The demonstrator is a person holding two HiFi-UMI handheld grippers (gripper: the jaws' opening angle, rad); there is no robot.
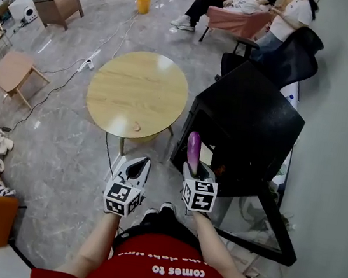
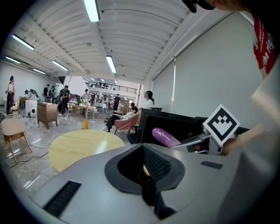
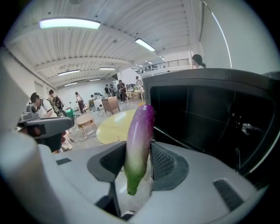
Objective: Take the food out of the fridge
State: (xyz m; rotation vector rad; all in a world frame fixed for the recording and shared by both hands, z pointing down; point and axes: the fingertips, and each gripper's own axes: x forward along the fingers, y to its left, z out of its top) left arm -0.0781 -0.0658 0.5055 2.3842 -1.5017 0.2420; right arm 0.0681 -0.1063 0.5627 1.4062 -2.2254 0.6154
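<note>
A purple eggplant (image 1: pixel 193 149) with a green stem end stands upright between the jaws of my right gripper (image 1: pixel 195 169), which is shut on it just in front of the black fridge (image 1: pixel 246 126). The right gripper view shows the eggplant (image 3: pixel 140 140) pressed between both pads, with the fridge's dark open interior (image 3: pixel 210 118) to its right. My left gripper (image 1: pixel 137 162) hangs beside the right one, to its left, jaws together and holding nothing. From the left gripper view the eggplant (image 2: pixel 165 137) shows against the fridge (image 2: pixel 175 120).
A round wooden table (image 1: pixel 136 91) stands left of the fridge with a small object on it. The fridge door (image 1: pixel 273 229) hangs open at lower right. The wall runs along the right. People sit on chairs behind; a yellow bucket (image 1: pixel 143 3) and cables are on the floor.
</note>
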